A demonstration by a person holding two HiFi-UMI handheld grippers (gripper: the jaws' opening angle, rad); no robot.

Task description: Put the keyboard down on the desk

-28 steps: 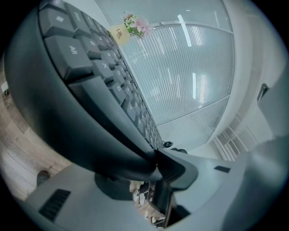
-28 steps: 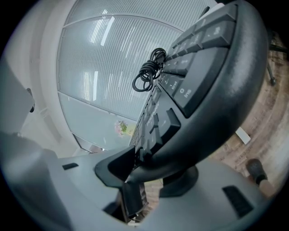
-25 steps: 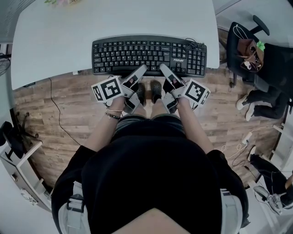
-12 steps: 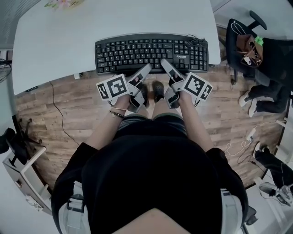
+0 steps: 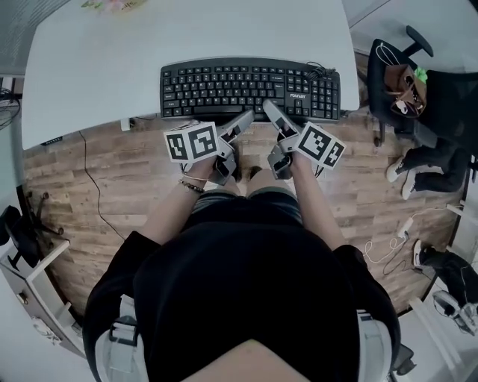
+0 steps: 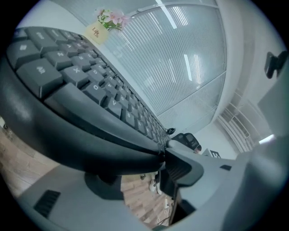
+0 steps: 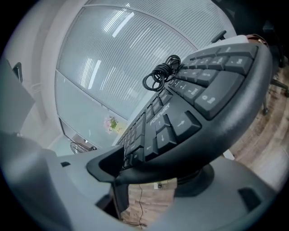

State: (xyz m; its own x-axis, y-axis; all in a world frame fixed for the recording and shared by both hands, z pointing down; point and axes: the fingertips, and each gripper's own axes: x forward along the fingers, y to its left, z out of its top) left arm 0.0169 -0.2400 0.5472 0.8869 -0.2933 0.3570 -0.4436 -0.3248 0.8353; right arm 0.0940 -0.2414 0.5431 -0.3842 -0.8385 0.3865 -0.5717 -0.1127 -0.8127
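Observation:
The black keyboard lies flat along the front edge of the white desk. My left gripper and right gripper meet its front rim side by side, near the middle. In the left gripper view the keyboard has its rim between the jaws of the left gripper, with floor showing under it. The right gripper holds nothing either: the keyboard sits between spread jaws with a gap below. Both pairs of jaws have just been opening.
The keyboard's coiled cable rests on its right end. A black office chair with a bag stands right of the desk, and a seated person's legs are beyond it. A flower card sits at the desk's far edge. Cables trail over the wooden floor.
Both grippers have rolled a little, so their marker cubes face more upward. Their tips stay at the keyboard's front rim, and the keyboard rests on the desk as before.

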